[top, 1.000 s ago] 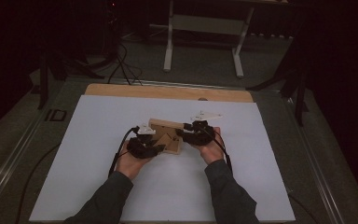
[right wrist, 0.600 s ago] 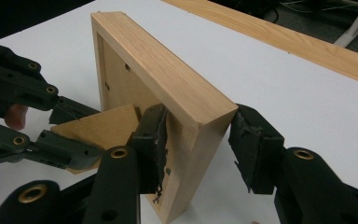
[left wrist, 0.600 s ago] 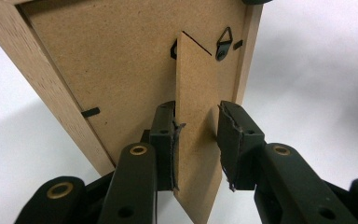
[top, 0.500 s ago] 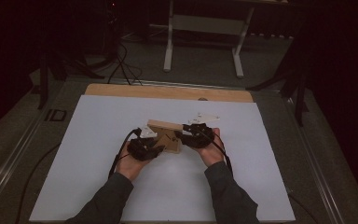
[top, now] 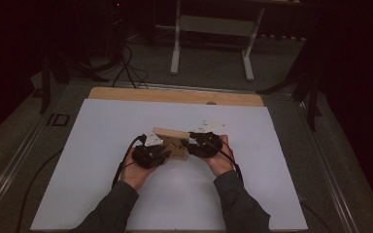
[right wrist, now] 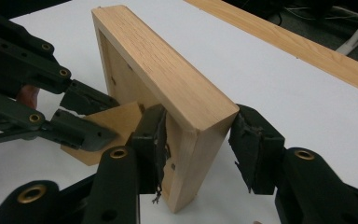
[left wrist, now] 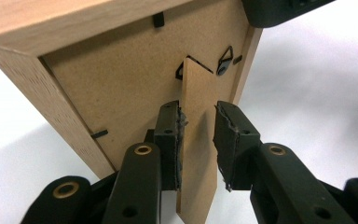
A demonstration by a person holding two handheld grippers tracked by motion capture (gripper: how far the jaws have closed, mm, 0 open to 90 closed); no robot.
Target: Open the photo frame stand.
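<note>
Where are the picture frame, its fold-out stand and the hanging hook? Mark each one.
picture frame [right wrist: 168, 70]: right gripper view, on its wooden top edge.
fold-out stand [left wrist: 196, 140]: left gripper view, on the flat strip between the jaws.
hanging hook [left wrist: 224, 63]: left gripper view, on the small metal triangle on the backboard.

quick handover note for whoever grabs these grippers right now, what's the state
Left gripper: jaws astride the fold-out stand on the picture frame's back, closing; one pad touches, the other stands just off.
Right gripper: jaws astride the frame's end; a firm clamp is not clear.
Frame stands on edge on the white table, mid-table.
Done: frame upright, stand swung partly out.
Left: probably finish gripping the stand, open it fully, set the frame down on it.
</note>
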